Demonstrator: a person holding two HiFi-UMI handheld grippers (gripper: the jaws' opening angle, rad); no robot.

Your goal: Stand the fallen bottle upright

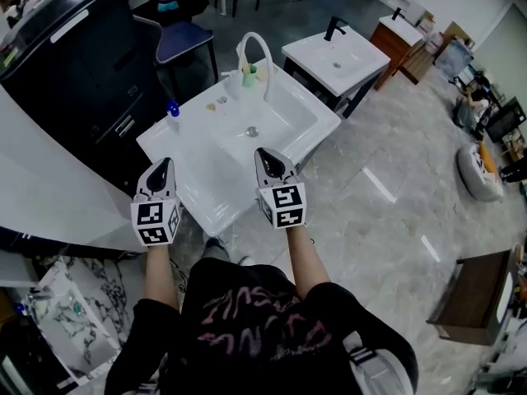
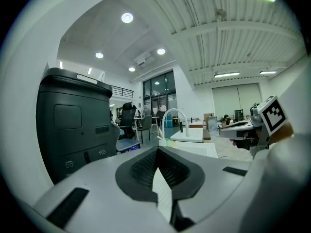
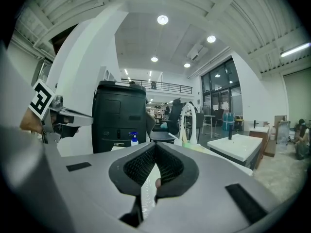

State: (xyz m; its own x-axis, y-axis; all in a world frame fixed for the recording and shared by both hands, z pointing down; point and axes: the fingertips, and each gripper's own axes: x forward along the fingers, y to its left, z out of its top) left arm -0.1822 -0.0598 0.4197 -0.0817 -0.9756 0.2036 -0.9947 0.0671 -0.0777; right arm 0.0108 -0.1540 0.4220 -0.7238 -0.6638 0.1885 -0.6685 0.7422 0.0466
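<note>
A small bottle (image 1: pixel 173 112) with a blue cap stands upright on the back left corner of the white sink unit (image 1: pixel 198 179). It also shows in the right gripper view as a bottle (image 3: pixel 134 139) in front of the black cabinet. My left gripper (image 1: pixel 159 171) hovers over the sink's left front part, shut and empty (image 2: pixel 156 149). My right gripper (image 1: pixel 270 161) is above the sink's front right edge, its jaws together with nothing between them (image 3: pixel 155 145). Both grippers are well short of the bottle.
A white curved faucet (image 1: pixel 257 52) and a green cup (image 1: pixel 249 76) stand at the back of the basin. A big black cabinet (image 1: pixel 74 48) is to the left, a chair (image 1: pixel 185 39) behind, a second sink unit (image 1: pixel 333 56) to the right. Tiled floor surrounds them.
</note>
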